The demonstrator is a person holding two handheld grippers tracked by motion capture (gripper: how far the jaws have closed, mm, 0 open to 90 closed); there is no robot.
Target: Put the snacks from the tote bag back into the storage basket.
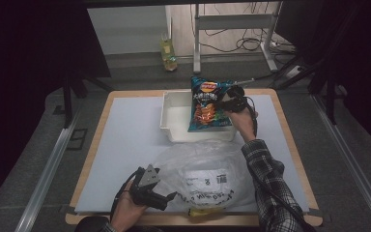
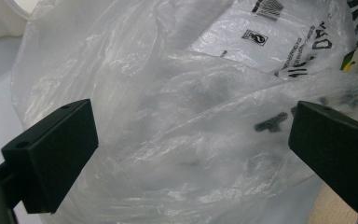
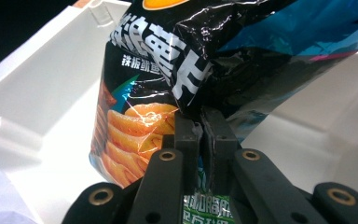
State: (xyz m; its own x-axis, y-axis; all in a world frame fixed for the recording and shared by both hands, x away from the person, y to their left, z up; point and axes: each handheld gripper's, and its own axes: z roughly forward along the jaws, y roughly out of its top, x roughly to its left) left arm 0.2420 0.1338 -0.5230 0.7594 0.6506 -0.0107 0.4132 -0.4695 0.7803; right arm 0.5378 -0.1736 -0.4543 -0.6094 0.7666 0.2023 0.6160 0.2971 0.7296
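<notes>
Both right jaws pinching chip bag (image 3: 168,93), left jaws wide

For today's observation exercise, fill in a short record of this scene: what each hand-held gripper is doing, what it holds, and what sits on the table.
Right hand-held gripper: shut on the crisp bag, pinching its edge
Crisp bag position: held over the white tray
Left hand-held gripper: open, jaws on either side of the clear plastic bag
Plastic bag: crumpled, printed with black lettering, lying at the near edge
Surface: pale sheet on a wooden table
</notes>
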